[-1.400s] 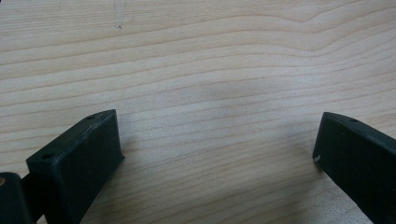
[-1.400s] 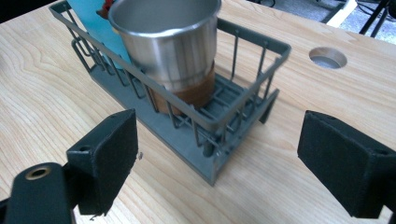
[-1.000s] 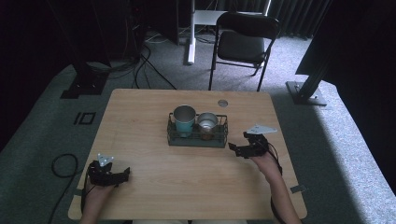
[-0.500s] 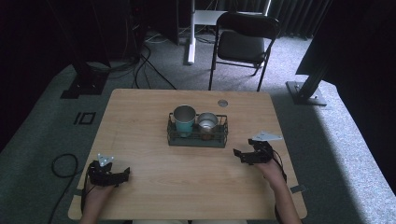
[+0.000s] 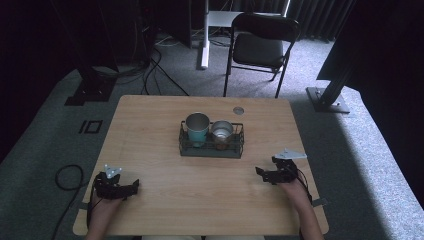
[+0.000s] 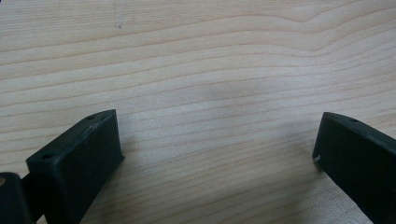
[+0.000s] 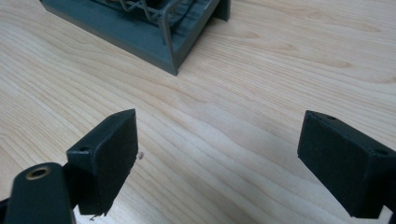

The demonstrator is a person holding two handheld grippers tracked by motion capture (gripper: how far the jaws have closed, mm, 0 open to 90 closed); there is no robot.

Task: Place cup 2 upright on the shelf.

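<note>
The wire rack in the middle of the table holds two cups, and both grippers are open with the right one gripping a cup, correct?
Not quite. The right gripper grips nothing: the right gripper view shows bare table between its open jaws. The rack does hold two cups, and the left gripper is open.

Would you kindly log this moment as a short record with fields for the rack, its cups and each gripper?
rack: dark wire rack at mid-table
cups: teal cup at the rack's left end, metal cup beside it
left gripper: open, empty, low over the near left part of the wooden table
right gripper: open, empty, jaws pointing toward the rack's corner
</note>
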